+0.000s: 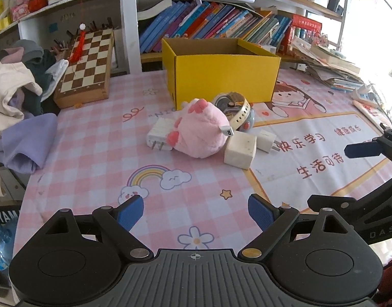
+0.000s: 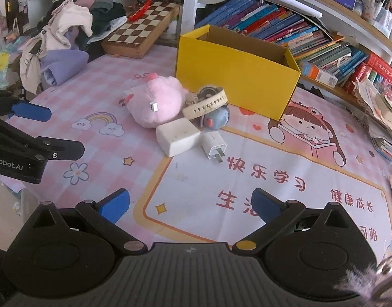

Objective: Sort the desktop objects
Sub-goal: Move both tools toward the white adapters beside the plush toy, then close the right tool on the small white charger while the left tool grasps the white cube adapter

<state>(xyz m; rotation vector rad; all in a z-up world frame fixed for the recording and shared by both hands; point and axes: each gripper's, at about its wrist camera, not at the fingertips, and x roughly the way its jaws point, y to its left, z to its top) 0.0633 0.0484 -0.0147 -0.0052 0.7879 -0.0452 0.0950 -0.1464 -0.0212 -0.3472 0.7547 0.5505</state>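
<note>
A pink plush toy (image 1: 199, 133) (image 2: 158, 101) lies mid-desk on the patterned mat. Around it sit a white plug adapter (image 1: 158, 134), a white cube charger (image 1: 240, 151) (image 2: 177, 136), a smaller white plug (image 1: 266, 140) (image 2: 213, 146) and a grey-blue round toy wrapped in a cream strap (image 1: 238, 112) (image 2: 208, 106). Behind them stands an open yellow box (image 1: 224, 75) (image 2: 236, 74). My left gripper (image 1: 196, 212) hovers open in front of the pile, nothing between its blue pads. My right gripper (image 2: 190, 204) is open too, nearer the mat's white panel.
A chessboard case (image 1: 87, 64) (image 2: 142, 34) and a heap of clothes (image 1: 19, 97) (image 2: 65, 38) lie at the left. Shelves of books (image 1: 216, 23) (image 2: 285, 25) run behind the box. Stacked papers (image 1: 331, 69) (image 2: 382, 117) crowd the right edge. A water bottle (image 1: 0, 245) is at lower left.
</note>
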